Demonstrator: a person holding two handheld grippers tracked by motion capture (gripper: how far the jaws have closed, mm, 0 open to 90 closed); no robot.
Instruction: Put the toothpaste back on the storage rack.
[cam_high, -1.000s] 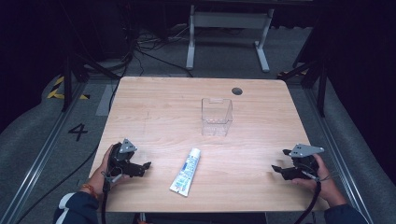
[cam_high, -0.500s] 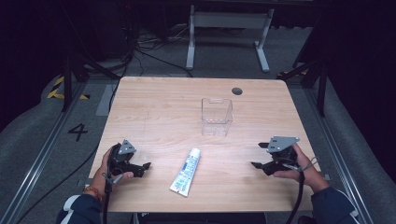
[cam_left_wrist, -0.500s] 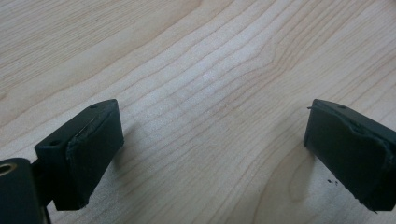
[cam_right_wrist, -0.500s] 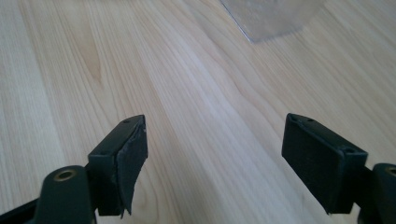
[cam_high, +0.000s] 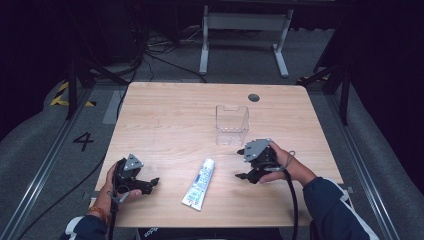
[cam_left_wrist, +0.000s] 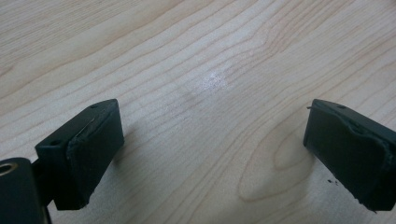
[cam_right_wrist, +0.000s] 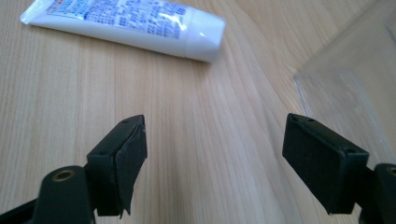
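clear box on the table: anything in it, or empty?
Empty. The high view shows the wood grain through the clear box's walls and nothing inside; the tube lies outside it.

Both grippers' fingers spread wide, seemingly empty.

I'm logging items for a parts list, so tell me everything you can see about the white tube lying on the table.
The tube is white, soft plastic by its look, with blue print and a little red on its face, too small to read. It has a flat crimped tail toward the table's near edge and a broad white cap end pointing toward the clear container. It lies flat on the wooden table, slightly angled, with nothing else touching it.
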